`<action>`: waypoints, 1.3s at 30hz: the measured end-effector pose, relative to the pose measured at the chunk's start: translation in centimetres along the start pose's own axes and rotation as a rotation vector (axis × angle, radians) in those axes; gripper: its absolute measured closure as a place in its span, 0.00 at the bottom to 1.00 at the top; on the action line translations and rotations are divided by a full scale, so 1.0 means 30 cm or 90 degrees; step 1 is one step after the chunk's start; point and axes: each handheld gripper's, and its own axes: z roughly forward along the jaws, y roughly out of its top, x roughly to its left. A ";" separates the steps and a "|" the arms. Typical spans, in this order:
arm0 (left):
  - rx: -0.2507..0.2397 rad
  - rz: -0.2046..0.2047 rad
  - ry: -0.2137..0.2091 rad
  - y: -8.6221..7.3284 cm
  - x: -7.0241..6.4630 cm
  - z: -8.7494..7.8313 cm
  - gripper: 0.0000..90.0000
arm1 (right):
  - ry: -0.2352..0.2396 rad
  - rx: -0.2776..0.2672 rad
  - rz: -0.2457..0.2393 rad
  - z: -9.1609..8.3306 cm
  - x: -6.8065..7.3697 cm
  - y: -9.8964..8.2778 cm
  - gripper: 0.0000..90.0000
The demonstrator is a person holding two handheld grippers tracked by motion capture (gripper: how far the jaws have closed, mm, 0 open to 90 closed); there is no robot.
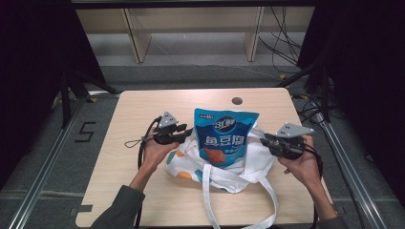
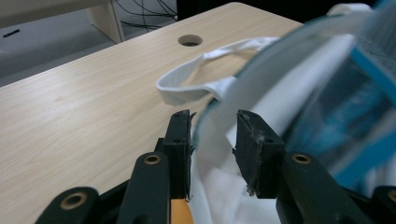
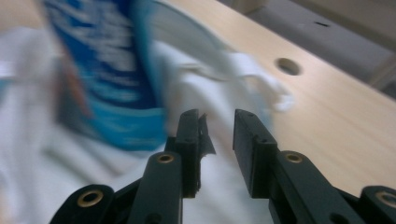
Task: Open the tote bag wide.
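The blue foil snack bag [image 1: 224,138] with white lettering stands upright at the centre of the high view, its lower half sunk into the white cloth tote bag [image 1: 248,164] with orange and teal spots, its top half well clear of the rim. So the packing looks roughly halfway: the pouch is in the mouth but not yet down inside, and the tote holds nothing else that can be seen. Its long white straps [image 1: 267,200] trail toward the bottom edge of the frame.

The left gripper [image 1: 184,133] sits at the tote's left rim; in its own view the left gripper [image 2: 214,123] has its jaws parted with white cloth lying loose between them, not pinched. The right gripper [image 1: 262,139] is at the right rim, and the right gripper [image 3: 216,122] likewise stands parted over blurred cloth, clamping nothing. All of it rests mid-frame on the pale wooden table [image 1: 143,109].
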 end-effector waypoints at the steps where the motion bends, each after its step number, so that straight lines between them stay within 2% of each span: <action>1: 0.002 0.006 -0.004 -0.006 -0.012 -0.011 0.73 | 0.000 0.000 0.000 0.000 0.000 0.000 0.78; 2: 0.009 0.014 -0.011 -0.016 -0.023 -0.020 0.73 | -0.007 0.006 -0.010 0.013 -0.023 0.006 0.75; 3: 0.012 0.009 -0.011 -0.023 -0.031 -0.023 0.73 | -0.019 0.003 -0.009 0.033 -0.046 0.013 0.74; 5: 0.025 0.008 -0.022 -0.045 -0.045 -0.020 0.73 | -0.019 0.004 -0.008 0.062 -0.060 0.022 0.74; 6: 0.036 0.012 -0.019 -0.057 -0.052 -0.017 0.72 | -0.022 0.004 -0.013 0.071 -0.057 0.024 0.75; 7: 0.041 0.017 -0.017 -0.066 -0.055 -0.014 0.71 | -0.025 0.009 -0.038 0.082 -0.047 0.027 0.75; 8: 0.040 0.009 -0.024 -0.073 -0.059 -0.010 0.70 | -0.014 0.014 -0.046 0.089 -0.032 0.029 0.74; 9: 0.051 0.017 -0.028 -0.077 -0.058 -0.010 0.69 | -0.015 0.018 -0.056 0.093 -0.022 0.029 0.74; 10: 0.057 0.011 -0.030 -0.082 -0.062 -0.007 0.68 | -0.018 0.026 -0.066 0.096 -0.011 0.031 0.74; 11: 0.064 0.024 -0.028 -0.086 -0.063 -0.001 0.67 | -0.018 0.024 -0.075 0.100 -0.005 0.033 0.73; 12: 0.069 0.024 -0.028 -0.090 -0.069 0.007 0.64 | -0.024 0.013 -0.077 0.101 -0.003 0.034 0.73; 13: 0.071 0.027 -0.022 -0.096 -0.073 0.016 0.61 | -0.016 0.011 -0.084 0.110 -0.006 0.034 0.72; 14: 0.091 0.044 -0.006 -0.105 -0.075 0.029 0.58 | -0.011 0.022 -0.069 0.114 -0.006 0.033 0.71; 15: 0.100 0.058 -0.001 -0.113 -0.072 0.037 0.57 | -0.019 0.033 -0.066 0.140 -0.019 0.024 0.73; 17: 0.115 0.059 0.000 -0.135 -0.061 0.058 0.58 | -0.014 0.041 -0.059 0.158 -0.027 0.019 0.76; 19: 0.109 0.042 -0.006 -0.160 -0.049 0.073 0.66 | -0.012 0.048 -0.078 0.194 -0.051 0.004 0.93; 20: 0.109 0.046 -0.006 -0.166 -0.043 0.075 0.78 | -0.023 0.065 -0.068 0.232 -0.078 -0.015 0.98; 21: 0.112 0.060 -0.010 -0.169 -0.033 0.075 0.78 | -0.023 0.065 -0.068 0.232 -0.078 -0.015 0.98; 22: 0.111 0.042 -0.016 -0.175 -0.032 0.080 0.81 | -0.028 0.069 -0.069 0.254 -0.097 -0.026 0.98; 23: 0.118 0.048 -0.017 -0.180 -0.030 0.086 0.87 | -0.028 0.085 -0.050 0.275 -0.106 -0.041 0.98; 24: 0.129 0.068 -0.019 -0.184 -0.027 0.090 0.93 | -0.034 0.108 -0.041 0.305 -0.112 -0.066 0.99; 25: 0.133 0.059 -0.021 -0.199 -0.031 0.103 0.96 | -0.030 0.141 -0.032 0.350 -0.118 -0.111 0.99; 27: 0.141 0.068 -0.029 -0.217 -0.029 0.124 0.96 | -0.026 0.153 -0.022 0.370 -0.120 -0.134 0.99; 29: 0.141 0.043 -0.023 -0.216 -0.030 0.134 0.96 | -0.025 0.145 -0.021 0.376 -0.125 -0.145 0.99; 30: 0.142 0.043 -0.019 -0.215 -0.033 0.133 0.96 | -0.024 0.151 -0.022 0.374 -0.126 -0.142 0.99; 31: 0.143 0.054 -0.023 -0.213 -0.033 0.129 0.96 | -0.024 0.153 -0.020 0.373 -0.128 -0.142 0.99; 33: 0.142 0.054 -0.021 -0.200 -0.034 0.118 0.93 | -0.026 0.149 -0.006 0.372 -0.126 -0.141 0.98; 34: 0.127 0.028 -0.019 -0.191 -0.041 0.112 0.88 | -0.027 0.145 -0.005 0.368 -0.127 -0.137 0.98; 35: 0.120 0.032 -0.018 -0.175 -0.046 0.096 0.84 | -0.032 0.135 0.001 0.358 -0.128 -0.128 0.96; 36: 0.102 0.030 -0.019 -0.156 -0.057 0.073 0.80 | -0.037 0.094 0.019 0.313 -0.138 -0.092 0.94; 37: 0.094 0.027 -0.018 -0.143 -0.065 0.053 0.80 | -0.037 0.094 0.019 0.313 -0.138 -0.092 0.94; 38: 0.082 0.024 -0.030 -0.126 -0.075 0.026 0.79 | -0.033 0.088 0.031 0.290 -0.139 -0.078 0.93; 39: 0.063 0.022 -0.038 -0.113 -0.091 0.001 0.79 | -0.038 0.055 0.028 0.263 -0.142 -0.061 0.93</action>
